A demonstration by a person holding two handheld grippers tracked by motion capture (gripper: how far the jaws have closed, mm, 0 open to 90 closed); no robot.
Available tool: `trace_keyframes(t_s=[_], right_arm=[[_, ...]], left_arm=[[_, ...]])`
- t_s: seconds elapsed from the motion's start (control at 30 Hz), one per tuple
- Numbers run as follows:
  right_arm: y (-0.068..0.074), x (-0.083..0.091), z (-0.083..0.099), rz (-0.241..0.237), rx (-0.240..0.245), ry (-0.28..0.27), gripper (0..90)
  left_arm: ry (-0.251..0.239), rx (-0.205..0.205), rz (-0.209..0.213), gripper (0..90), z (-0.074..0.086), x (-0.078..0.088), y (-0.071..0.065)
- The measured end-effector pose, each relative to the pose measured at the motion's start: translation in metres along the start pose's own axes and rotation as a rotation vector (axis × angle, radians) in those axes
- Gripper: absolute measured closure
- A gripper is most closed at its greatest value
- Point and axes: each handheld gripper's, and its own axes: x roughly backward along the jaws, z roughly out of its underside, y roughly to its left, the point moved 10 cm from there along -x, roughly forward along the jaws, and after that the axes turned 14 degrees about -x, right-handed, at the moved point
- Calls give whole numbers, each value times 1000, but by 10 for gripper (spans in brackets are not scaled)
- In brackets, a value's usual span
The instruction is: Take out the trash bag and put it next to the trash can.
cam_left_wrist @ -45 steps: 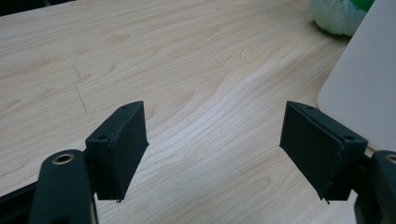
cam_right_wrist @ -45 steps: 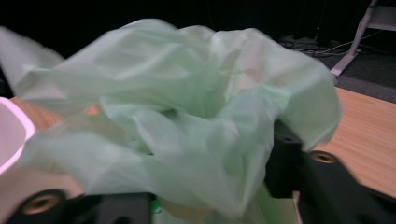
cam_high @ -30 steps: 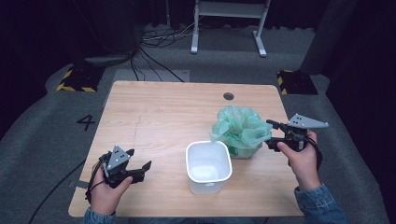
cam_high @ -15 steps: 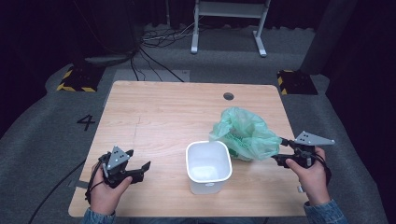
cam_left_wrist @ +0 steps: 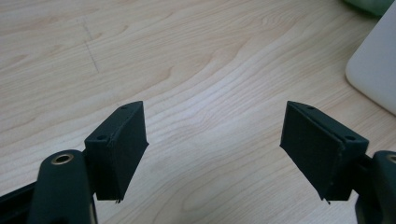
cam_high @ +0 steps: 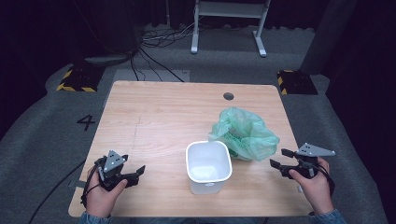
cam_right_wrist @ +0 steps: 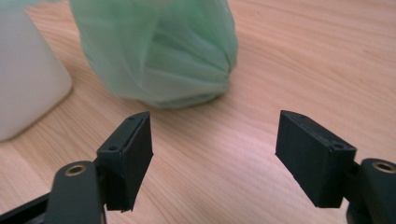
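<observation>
Green bag (cam_high: 245, 134) slumps beside white bin (cam_high: 208, 166); left tool (cam_high: 135, 172) and right tool (cam_high: 280, 158) gape, empty.

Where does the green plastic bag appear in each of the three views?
High view: green plastic bag right of centre, behind the white bin.
Left gripper view: a green sliver at the top right corner.
Right gripper view: upper centre.
Shared landmark: the white bin beside it.

Digit "4" (cam_high: 86, 122) on grey floor (cam_high: 42, 140) left of table.
</observation>
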Motion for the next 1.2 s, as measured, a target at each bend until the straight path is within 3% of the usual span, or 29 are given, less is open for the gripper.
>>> trace_keyframes(t_s=[0.2,0.33,0.47,0.9,1.07,1.2], right_arm=[[-11,-1,18,31,-20,21,250],[-16,0,28,41,-37,30,246],[-21,2,37,51,-40,36,237],[-32,1,64,114,-48,45,210],[-34,-2,69,133,-38,53,209],[-35,-5,73,146,-24,81,205]], left_arm=[[32,6,-10,217,17,1,6],[64,-1,-48,206,33,1,13],[84,-11,-44,211,45,1,15],[105,-37,-22,179,62,6,18],[123,-18,-27,171,69,7,23],[134,-41,-39,171,74,5,27]])
